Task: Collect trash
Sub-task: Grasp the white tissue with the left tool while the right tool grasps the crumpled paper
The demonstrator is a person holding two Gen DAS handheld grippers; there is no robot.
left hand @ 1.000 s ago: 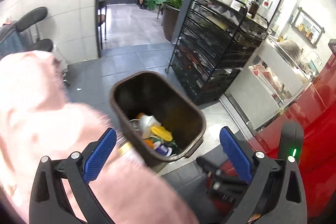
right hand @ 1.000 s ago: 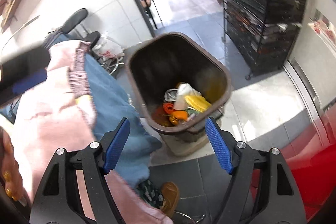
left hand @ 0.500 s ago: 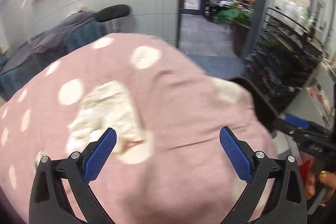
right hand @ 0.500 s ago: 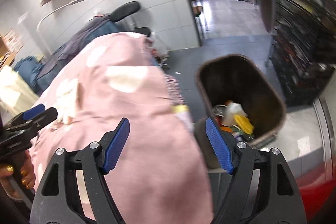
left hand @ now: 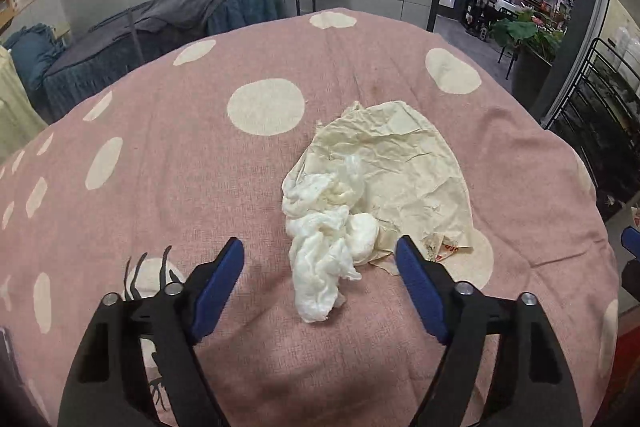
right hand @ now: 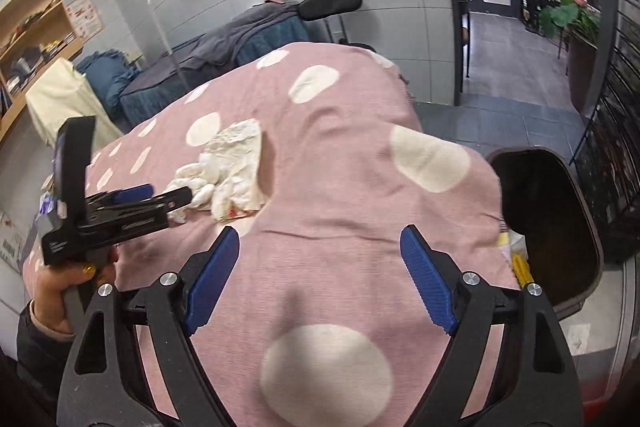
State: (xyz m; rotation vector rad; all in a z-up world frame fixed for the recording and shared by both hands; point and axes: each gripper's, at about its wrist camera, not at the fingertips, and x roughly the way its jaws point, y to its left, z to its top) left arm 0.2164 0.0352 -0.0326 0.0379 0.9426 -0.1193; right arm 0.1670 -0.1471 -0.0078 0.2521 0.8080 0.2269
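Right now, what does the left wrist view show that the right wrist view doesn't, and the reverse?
Left wrist view only: a close look at the white tissue wad, lying on the crumpled cream wrapper, between the left tool's closing blue pads, which do not yet touch it.

Right wrist view only: the brown trash bin beside the table, the hand gripping the left tool's handle, and the right tool opening over bare cloth, nothing between its pads.

Both: the pink polka-dot tablecloth with the tissue and wrapper on it.
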